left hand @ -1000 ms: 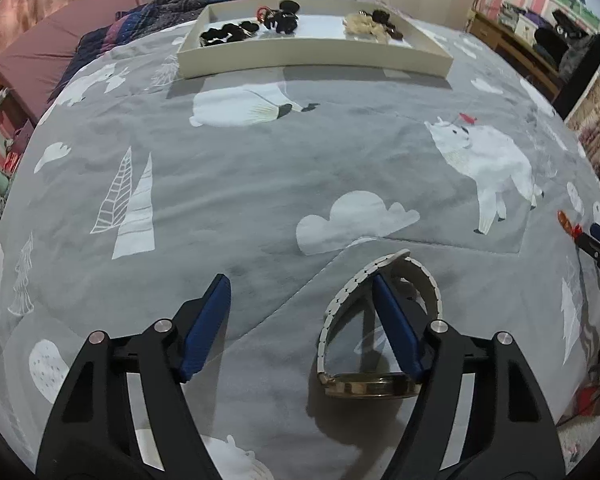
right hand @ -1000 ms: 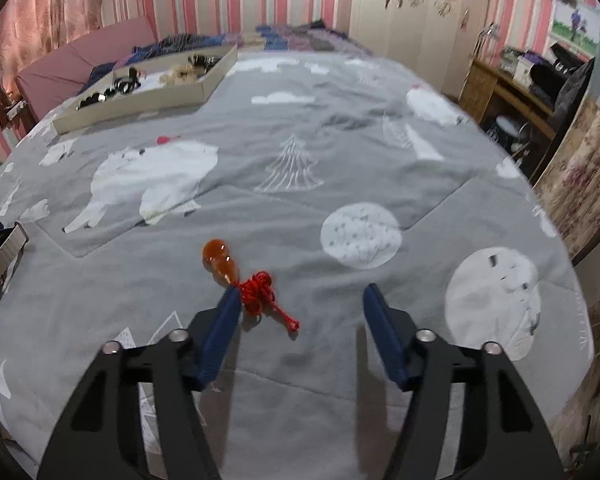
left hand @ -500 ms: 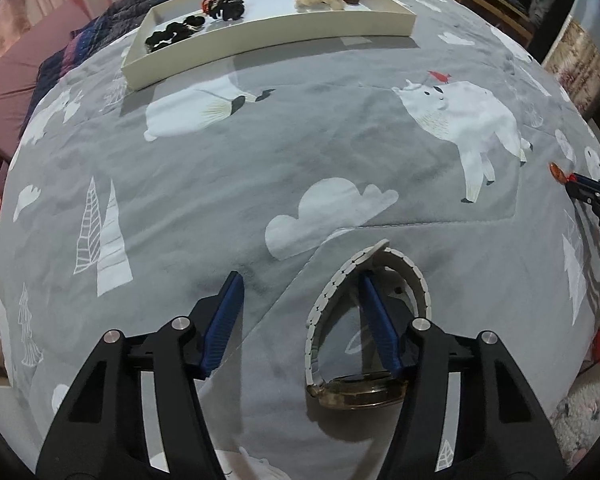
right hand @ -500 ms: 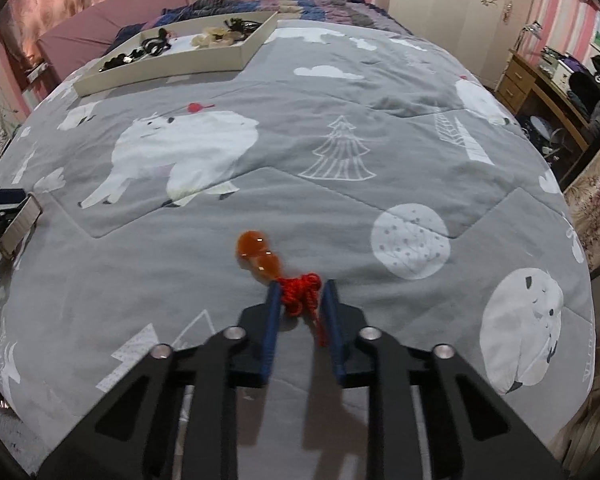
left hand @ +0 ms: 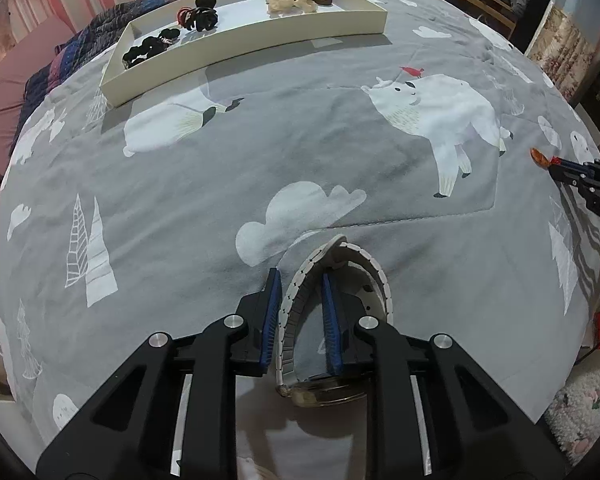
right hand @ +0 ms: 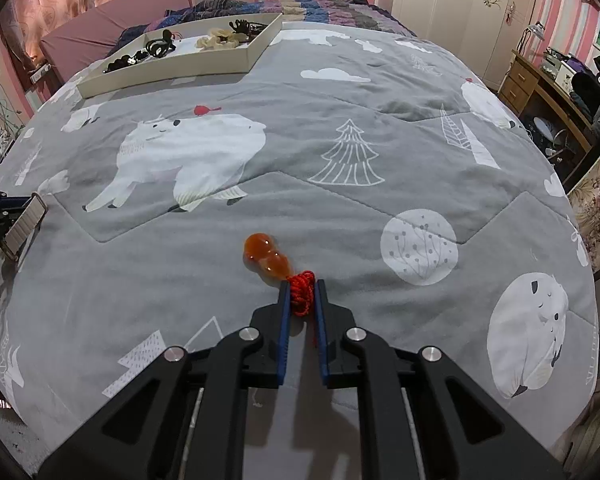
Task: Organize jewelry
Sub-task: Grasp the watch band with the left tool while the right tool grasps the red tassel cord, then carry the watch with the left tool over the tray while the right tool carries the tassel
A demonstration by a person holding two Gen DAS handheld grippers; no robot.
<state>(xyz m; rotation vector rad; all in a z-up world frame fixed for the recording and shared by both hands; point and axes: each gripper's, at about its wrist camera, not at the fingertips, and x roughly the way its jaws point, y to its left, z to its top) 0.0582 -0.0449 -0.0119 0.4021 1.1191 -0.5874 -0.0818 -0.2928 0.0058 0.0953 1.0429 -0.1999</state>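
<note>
My left gripper (left hand: pixel 299 280) is shut on the near side of a white-strapped watch (left hand: pixel 374 270) with a gold case, which lies on the grey bedspread. My right gripper (right hand: pixel 302 284) is shut on the red knotted cord (right hand: pixel 302 282) of an orange gourd pendant (right hand: pixel 266 254), whose beads stick out past the fingertips. The pendant and right gripper also show at the right edge of the left wrist view (left hand: pixel 539 157). The watch strap shows at the left edge of the right wrist view (right hand: pixel 23 222). A cream tray (left hand: pixel 260 46) holding several hair ties and ornaments sits far across the bed (right hand: pixel 168 70).
The grey polar-bear bedspread (right hand: pixel 340 100) covers the whole bed. A pink pillow (right hand: pixel 112 38) and a dark quilt lie behind the tray. A wooden desk (right hand: pixel 540 84) with clutter stands to the right. The bed's near edge drops off below both grippers.
Both grippers closed from wide open: the left on the watch strap, the right on the pendant's red cord. Both views sit a little higher over the bed.
</note>
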